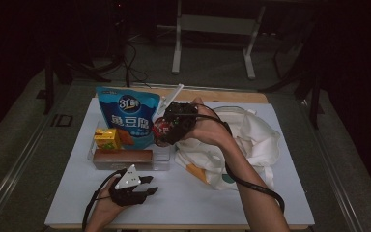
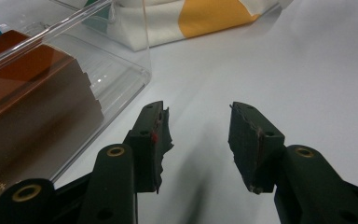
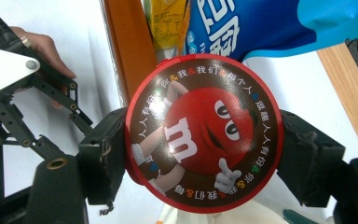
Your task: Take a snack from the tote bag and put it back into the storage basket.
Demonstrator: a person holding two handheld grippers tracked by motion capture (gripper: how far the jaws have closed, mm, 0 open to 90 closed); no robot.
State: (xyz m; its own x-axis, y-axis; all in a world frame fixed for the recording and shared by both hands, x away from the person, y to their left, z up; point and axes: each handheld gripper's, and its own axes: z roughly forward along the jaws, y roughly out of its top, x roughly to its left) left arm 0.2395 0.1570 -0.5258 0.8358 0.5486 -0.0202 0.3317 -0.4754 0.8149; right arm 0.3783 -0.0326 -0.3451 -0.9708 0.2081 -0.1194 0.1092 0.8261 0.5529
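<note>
The right gripper [image 3: 204,154] pinches one round red tin [image 3: 204,133] between its jaws, one jaw on each side of the rim. The lid shows the red M&M's figure with a white "m" on its body, and a ring of Chinese characters with coloured "&" signs goes around the edge. In the high view this tin [image 1: 163,129] is held above the right end of the clear plastic tray [image 1: 162,155], near the middle of the tabletop [image 1: 280,203].

The tray carries one blue snack bag [image 1: 128,116] with "3口" and large white Chinese letters, one yellow drink carton [image 1: 107,139] whose print is too small to read, and one long brown box [image 1: 123,155]. One white cloth bag [image 1: 251,140] with an orange patch lies toward the right edge of the tabletop.

The left gripper [image 2: 199,135] rests near the front edge of the tabletop, its jaws spread apart with nothing between them, just beside the tray corner.
</note>
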